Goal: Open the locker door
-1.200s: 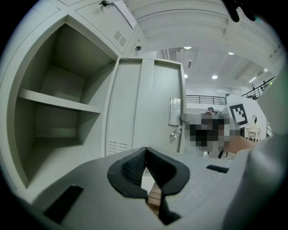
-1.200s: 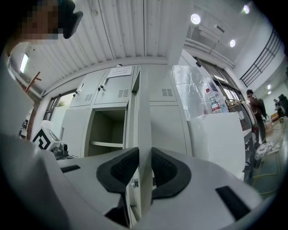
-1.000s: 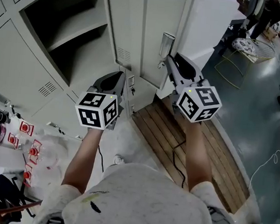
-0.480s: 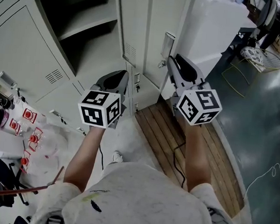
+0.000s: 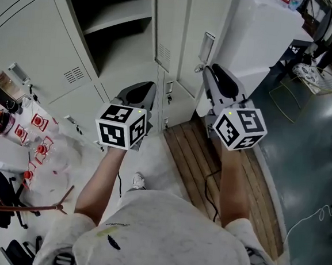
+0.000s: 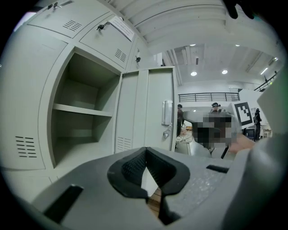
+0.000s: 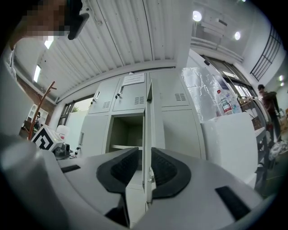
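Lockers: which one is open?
The locker with its door swung out and a shelf showing inside. The other lockers have shut doors.

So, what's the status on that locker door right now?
Left tongs shut, empty. Right tongs open, gripping nothing. Locker door stands open, shelf showing. No obstruction seen.

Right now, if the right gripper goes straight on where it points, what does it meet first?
Probably the open locker door, whose edge lines up between the jaws of the right gripper; depth is unclear.
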Tool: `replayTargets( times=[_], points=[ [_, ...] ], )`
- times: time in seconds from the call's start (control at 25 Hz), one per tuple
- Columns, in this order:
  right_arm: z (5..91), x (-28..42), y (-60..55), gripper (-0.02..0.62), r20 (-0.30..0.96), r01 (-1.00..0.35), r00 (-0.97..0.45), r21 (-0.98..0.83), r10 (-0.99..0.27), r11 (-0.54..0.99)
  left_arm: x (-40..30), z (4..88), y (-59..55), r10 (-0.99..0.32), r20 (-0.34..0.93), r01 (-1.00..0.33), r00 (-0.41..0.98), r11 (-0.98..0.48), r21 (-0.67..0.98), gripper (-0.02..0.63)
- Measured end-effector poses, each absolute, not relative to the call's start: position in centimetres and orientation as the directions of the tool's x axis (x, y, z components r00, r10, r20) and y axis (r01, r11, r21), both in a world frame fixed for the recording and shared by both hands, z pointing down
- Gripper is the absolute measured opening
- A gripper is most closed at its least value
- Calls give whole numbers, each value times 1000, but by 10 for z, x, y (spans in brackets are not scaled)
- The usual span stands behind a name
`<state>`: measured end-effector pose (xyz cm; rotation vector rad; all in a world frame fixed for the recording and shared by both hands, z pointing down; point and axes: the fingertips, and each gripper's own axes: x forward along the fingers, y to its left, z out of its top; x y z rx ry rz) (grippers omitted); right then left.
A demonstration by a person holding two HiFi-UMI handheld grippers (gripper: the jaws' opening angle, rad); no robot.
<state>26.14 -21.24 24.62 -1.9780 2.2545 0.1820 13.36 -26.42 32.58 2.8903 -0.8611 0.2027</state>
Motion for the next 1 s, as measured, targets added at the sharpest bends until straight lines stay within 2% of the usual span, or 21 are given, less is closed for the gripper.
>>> replayTargets(
  times=[0.44,1.0],
  points=[
    [260,216,-205,72,-147,-972,-230,-4,-962,233,88,331,-245,-623,165,-640,765,-765,77,6],
    [283,122,-199,37,-82,-910,-412,-12,-908,414,17,335,-222,-735,162,-751,659,-656,78,6]
  ],
)
